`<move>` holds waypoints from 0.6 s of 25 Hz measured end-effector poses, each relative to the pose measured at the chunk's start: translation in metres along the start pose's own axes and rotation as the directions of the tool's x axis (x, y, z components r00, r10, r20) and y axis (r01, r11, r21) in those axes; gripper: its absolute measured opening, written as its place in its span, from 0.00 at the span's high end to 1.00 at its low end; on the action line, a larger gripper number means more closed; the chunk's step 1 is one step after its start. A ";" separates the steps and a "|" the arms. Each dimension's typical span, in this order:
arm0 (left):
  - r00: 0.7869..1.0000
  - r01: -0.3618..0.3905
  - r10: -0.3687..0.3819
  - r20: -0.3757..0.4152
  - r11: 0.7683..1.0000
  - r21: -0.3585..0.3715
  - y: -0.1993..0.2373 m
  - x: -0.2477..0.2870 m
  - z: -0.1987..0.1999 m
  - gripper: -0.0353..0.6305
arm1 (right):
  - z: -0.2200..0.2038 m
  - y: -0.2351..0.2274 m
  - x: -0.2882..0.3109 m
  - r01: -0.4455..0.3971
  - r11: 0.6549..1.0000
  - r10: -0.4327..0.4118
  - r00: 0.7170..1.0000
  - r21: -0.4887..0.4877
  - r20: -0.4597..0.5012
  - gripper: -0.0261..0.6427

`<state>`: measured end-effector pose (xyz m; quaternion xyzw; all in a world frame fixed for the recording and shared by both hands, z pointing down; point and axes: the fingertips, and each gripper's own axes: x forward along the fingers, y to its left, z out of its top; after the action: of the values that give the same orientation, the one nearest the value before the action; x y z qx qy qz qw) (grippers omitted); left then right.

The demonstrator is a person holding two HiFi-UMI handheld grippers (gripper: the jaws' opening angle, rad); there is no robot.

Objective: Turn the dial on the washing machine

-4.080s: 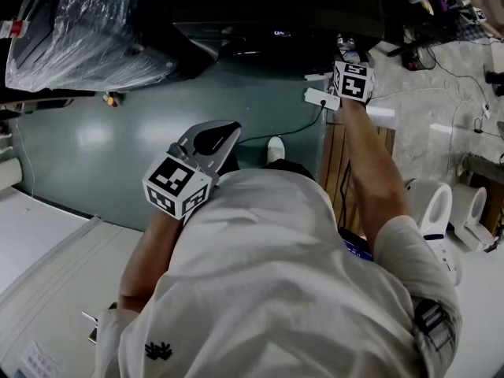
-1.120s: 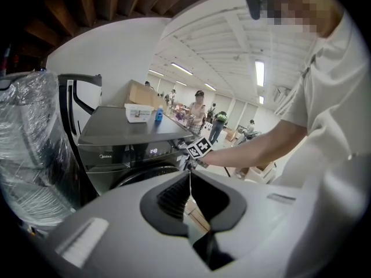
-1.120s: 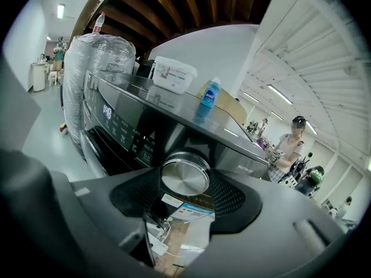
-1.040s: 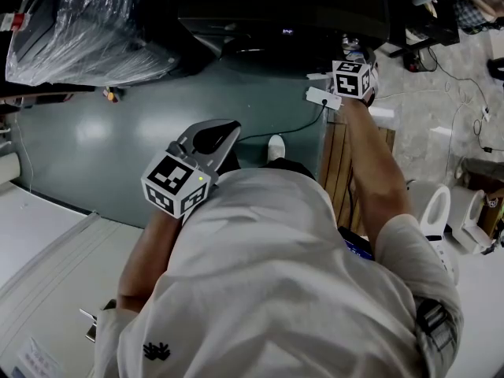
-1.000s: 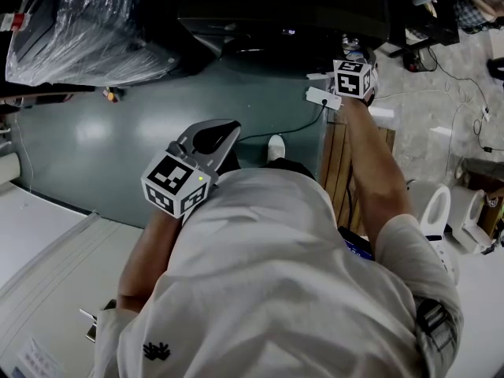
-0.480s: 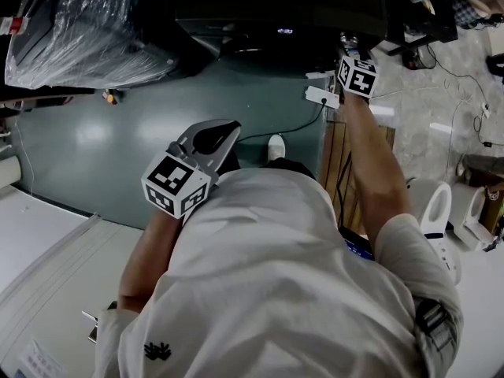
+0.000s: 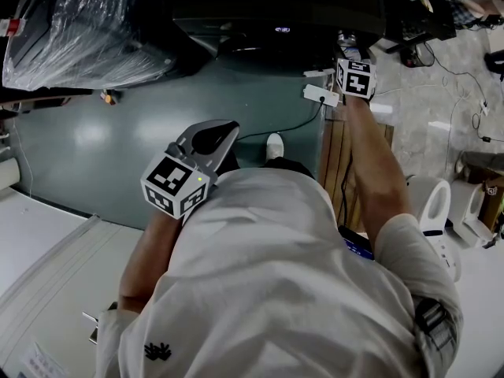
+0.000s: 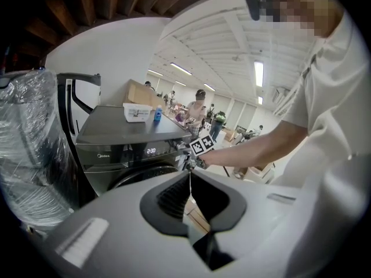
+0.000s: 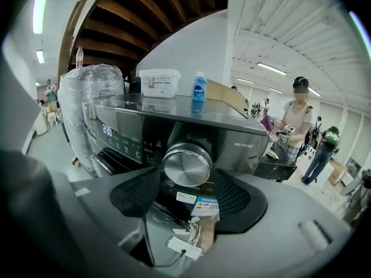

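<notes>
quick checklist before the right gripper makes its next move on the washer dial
1. Dial lined up with the right gripper: ok, it sits centred in the gap between the jaws.
2. Right jaws wide enough for the dial: ok, they are apart.
3. Right jaws clamped on the dial: not ok, not closed on it yet.
4. Left gripper out of the way: ok, shut, empty and held back by the torso.
5. Washing machine powered: ok, its display is lit.
6. Dial's present setting: cannot tell.
</notes>
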<state>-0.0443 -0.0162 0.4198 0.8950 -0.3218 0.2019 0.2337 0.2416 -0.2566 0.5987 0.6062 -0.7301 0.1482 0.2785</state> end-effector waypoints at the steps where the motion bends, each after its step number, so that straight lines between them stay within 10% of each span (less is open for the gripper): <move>1: 1.000 0.002 -0.002 -0.001 1.000 0.002 0.000 0.001 0.000 0.86 | -0.001 0.001 -0.001 0.004 1.000 -0.004 1.000 -0.031 -0.005 0.56; 15: 1.000 0.004 -0.004 -0.004 1.000 -0.001 0.000 0.001 -0.001 0.86 | -0.002 0.009 0.004 0.113 0.885 -0.120 0.993 -0.452 0.013 0.56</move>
<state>-0.0436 -0.0164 0.4214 0.8951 -0.3195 0.2031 0.2353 0.2326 -0.2563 0.6039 0.5664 -0.7046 -0.0379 0.4258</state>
